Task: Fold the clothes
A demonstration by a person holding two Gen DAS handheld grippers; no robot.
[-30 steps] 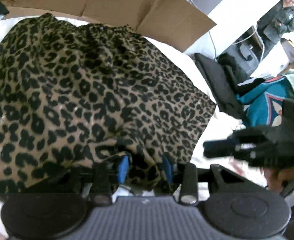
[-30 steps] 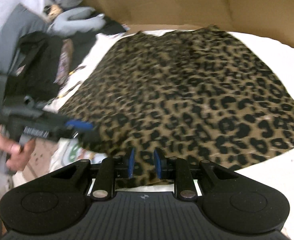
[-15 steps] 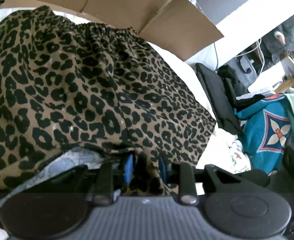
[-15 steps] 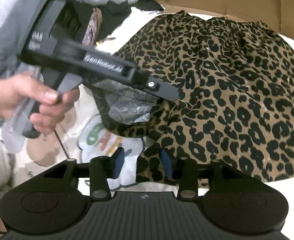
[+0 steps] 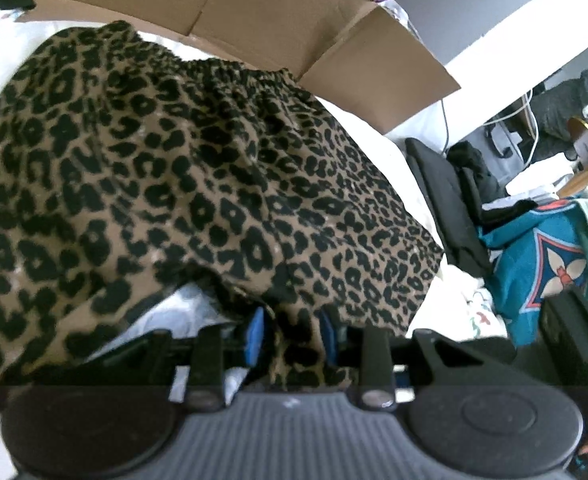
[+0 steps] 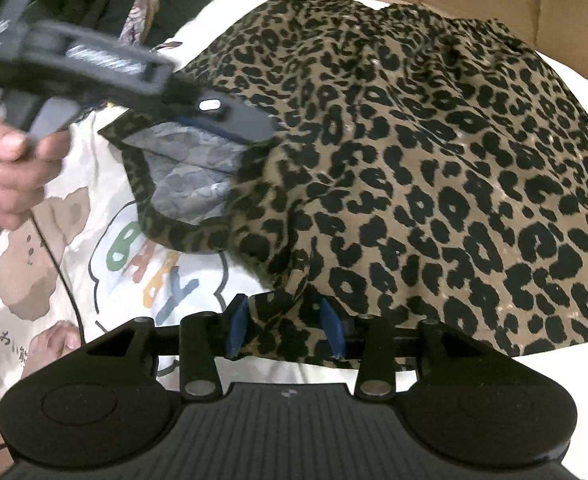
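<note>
A leopard-print skirt (image 5: 197, 168) with a gathered waistband at the far end lies on a white surface; it also fills the right wrist view (image 6: 414, 152). My left gripper (image 5: 291, 334) holds the skirt's near hem between its blue pads and lifts it, showing the grey inner lining (image 6: 189, 176). The left gripper also shows in the right wrist view (image 6: 217, 120), held by a hand at the skirt's left hem corner. My right gripper (image 6: 283, 330) has its blue pads around the hem, with a visible gap on each side of the cloth.
Flattened cardboard (image 5: 253, 12) stands behind the skirt. A white printed sheet (image 6: 105, 248) lies under the hem on the left. A dark bag (image 5: 450, 200) and a teal patterned cloth (image 5: 542, 252) lie to the right. A person (image 5: 574, 100) stands far right.
Both grippers moved in onto the near hem. The left gripper lifted its corner up and over, exposing the grey lining. The right gripper's pads stand wider apart than before.
</note>
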